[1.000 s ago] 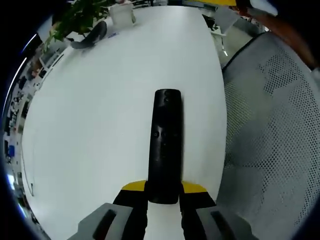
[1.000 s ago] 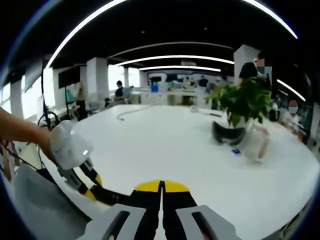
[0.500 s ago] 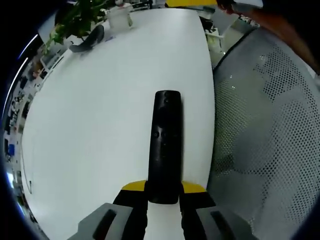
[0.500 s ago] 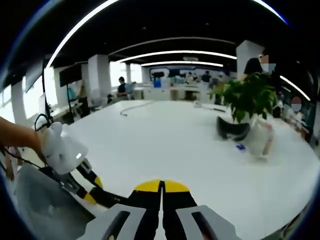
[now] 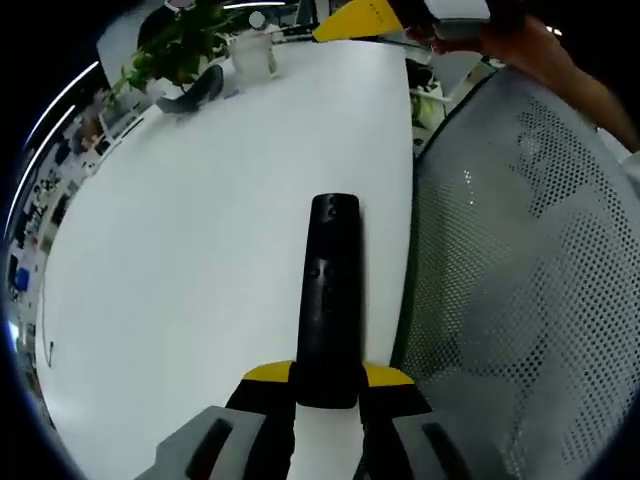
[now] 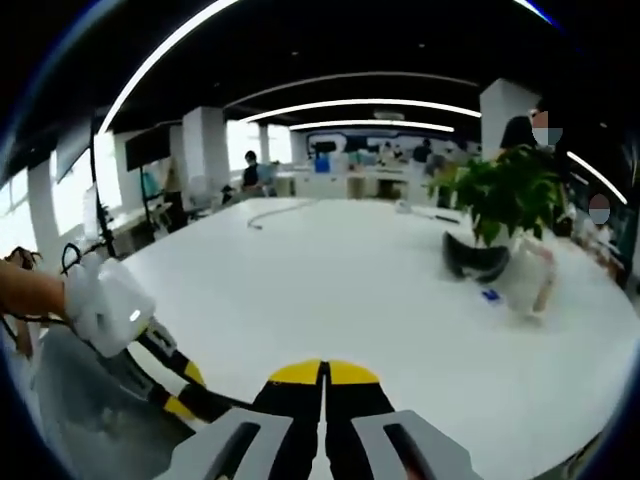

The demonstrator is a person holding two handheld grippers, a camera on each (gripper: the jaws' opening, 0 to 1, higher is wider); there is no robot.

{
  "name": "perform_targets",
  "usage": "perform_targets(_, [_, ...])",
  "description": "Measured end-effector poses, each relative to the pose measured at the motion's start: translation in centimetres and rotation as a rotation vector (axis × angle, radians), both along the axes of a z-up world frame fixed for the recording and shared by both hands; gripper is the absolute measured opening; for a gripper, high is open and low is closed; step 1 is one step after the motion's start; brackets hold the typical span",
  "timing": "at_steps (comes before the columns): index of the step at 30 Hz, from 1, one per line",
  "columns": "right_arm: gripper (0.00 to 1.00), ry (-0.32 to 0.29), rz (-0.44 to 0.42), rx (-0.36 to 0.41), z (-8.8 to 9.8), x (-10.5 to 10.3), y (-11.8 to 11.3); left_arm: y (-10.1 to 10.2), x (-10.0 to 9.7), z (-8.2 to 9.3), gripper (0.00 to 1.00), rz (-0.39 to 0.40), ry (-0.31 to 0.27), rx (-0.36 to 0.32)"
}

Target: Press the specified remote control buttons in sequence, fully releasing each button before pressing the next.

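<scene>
We are clamping the black remote (image 5: 329, 300) in the left gripper (image 5: 327, 385), its long axis running straight ahead over the white table (image 5: 200, 220). The right gripper (image 6: 323, 385), jaws closed and empty, is hovering well apart.

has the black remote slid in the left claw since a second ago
No. The slim black remote control sits at the same spot between the left claw's yellow-tipped jaws. The white table and grey mesh chair shift because the camera moved.
</scene>
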State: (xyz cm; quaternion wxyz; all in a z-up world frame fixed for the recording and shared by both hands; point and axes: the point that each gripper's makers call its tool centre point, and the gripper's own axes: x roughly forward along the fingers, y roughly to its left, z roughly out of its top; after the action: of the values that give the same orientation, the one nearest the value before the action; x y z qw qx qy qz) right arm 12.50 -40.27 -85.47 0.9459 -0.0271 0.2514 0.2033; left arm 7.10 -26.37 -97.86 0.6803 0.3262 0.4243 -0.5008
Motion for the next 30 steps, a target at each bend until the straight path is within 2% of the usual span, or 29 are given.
perform_targets(1, [0.0, 0.01, 0.007, -0.002, -0.2, 0.0, 0.1, 0.0, 0.0, 0.0, 0.23, 0.003, -0.006, -0.026])
perform_targets(2, [0.0, 0.049, 0.028, -0.002, -0.7, -0.3, 0.4, 0.0, -0.1, 0.0, 0.23, 0.012, -0.008, -0.04])
perform_targets(5, [0.0, 0.068, 0.057, 0.015, -0.8, -0.4, 1.0, 0.0, -0.2, 0.0, 0.23, 0.023, -0.015, -0.074])
perform_targets(8, [0.0, 0.17, 0.073, 0.005, -2.2, -0.5, 1.1, -0.1, -0.4, 0.0, 0.23, 0.029, -0.026, -0.097])
perform_targets(10, [0.0, 0.247, 0.118, 0.047, -2.8, -0.3, 2.2, -0.2, -0.5, 0.0, 0.23, 0.039, -0.04, -0.13])
perform_targets(12, [0.0, 0.321, 0.127, 0.127, -2.8, -0.1, 3.4, -0.4, -0.6, 0.1, 0.24, 0.077, -0.041, -0.178])
perform_targets(13, [0.0, 0.367, 0.123, 0.172, -2.7, 0.2, 4.1, -0.3, -0.7, 0.1, 0.24, 0.067, -0.051, -0.178])
perform_targets(14, [0.0, 0.377, 0.126, 0.181, -2.7, 0.3, 4.2, -0.3, -0.9, 0.1, 0.23, 0.067, -0.049, -0.184])
perform_targets(18, [0.0, 0.495, 0.152, 0.239, -2.9, 0.9, 5.4, -0.5, -0.9, 0.2, 0.23, 0.078, -0.055, -0.2])
perform_targets(20, [0.0, 0.549, 0.131, 0.273, -3.8, 1.5, 5.7, -0.5, -0.9, 0.2, 0.24, 0.082, -0.059, -0.215])
perform_targets(21, [0.0, 0.567, 0.135, 0.277, -4.3, 1.4, 5.8, -0.5, -0.9, 0.2, 0.24, 0.083, -0.069, -0.24])
perform_targets(23, [0.0, 0.641, 0.12, 0.294, -5.6, 0.8, 5.8, -0.5, -1.0, 0.2, 0.24, 0.084, -0.079, -0.276])
perform_targets(26, [0.0, 0.671, 0.125, 0.284, -7.7, -0.3, 5.6, -0.6, -1.0, 0.3, 0.24, 0.057, -0.082, -0.265])
perform_targets(27, [0.0, 0.699, 0.102, 0.279, -8.9, -1.0, 5.1, -0.7, -1.0, 0.3, 0.24, 0.06, -0.079, -0.27])
perform_targets(28, [0.0, 0.786, 0.042, 0.269, -9.4, -1.5, 4.6, -0.9, -1.0, 0.3, 0.24, 0.059, -0.08, -0.28])
perform_targets(29, [0.0, 0.805, 0.051, 0.257, -9.6, -1.7, 4.5, -1.0, -1.0, 0.3, 0.24, 0.058, -0.082, -0.286])
perform_targets(30, [0.0, 0.802, 0.02, 0.245, -10.2, -1.5, 3.9, -1.2, -0.9, 0.3, 0.24, 0.057, -0.079, -0.292])
